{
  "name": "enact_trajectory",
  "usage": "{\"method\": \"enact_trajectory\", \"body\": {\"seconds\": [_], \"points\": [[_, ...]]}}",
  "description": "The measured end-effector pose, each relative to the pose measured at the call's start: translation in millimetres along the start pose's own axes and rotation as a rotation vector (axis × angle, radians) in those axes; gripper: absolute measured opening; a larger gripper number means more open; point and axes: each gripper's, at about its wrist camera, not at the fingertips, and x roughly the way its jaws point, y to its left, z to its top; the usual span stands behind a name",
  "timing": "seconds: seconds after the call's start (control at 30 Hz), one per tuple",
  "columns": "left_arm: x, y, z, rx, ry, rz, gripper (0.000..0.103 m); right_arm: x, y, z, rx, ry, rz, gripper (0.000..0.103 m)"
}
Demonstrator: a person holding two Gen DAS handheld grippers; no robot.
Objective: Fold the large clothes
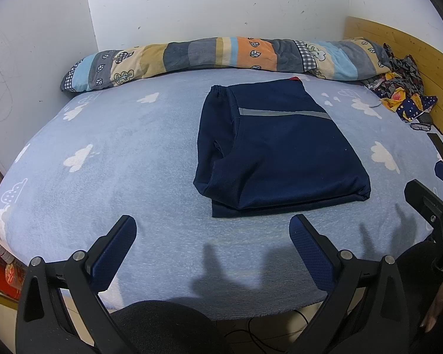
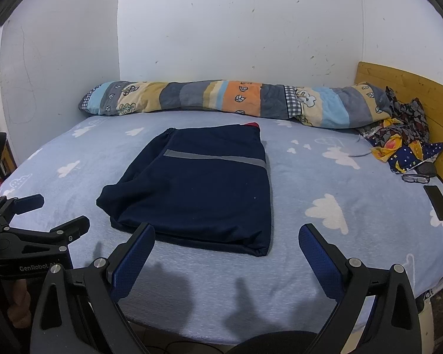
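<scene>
Garment point(image 1: 277, 147) lies folded into a compact navy rectangle mid-bed point(image 1: 118, 162); left gripper point(image 1: 214, 253) and right gripper point(image 2: 226, 261) hover clear, fingers spread wide, empty, the folding apparently finished.

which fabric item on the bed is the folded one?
The navy garment with the grey stripe, mid-bed, folded flat. The patchwork quilt is rolled along the wall; the patterned cloth is crumpled by the headboard.

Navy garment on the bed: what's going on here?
A person holds two grippers over a bed. The navy garment lies folded into a compact rectangle on the blue cloud-print sheet. The left gripper and right gripper are both open, near the bed's front edge, touching nothing. The fold looks finished.
</scene>
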Motion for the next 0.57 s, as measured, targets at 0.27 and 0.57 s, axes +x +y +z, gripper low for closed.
{"method": "enact_trajectory", "body": {"seconds": [0.27, 0.57], "points": [[-0.1, 0.5, 0.0, 0.001, 0.001, -0.002, 0.103, -1.1, -0.1, -0.1, 0.001, -0.003, 0.000, 0.099], [-0.7, 5.4, 1.5, -0.016, -0.004, -0.017, 0.103, -2.2, -0.1, -0.9, 0.003, -0.007, -0.003, 0.099]]}}
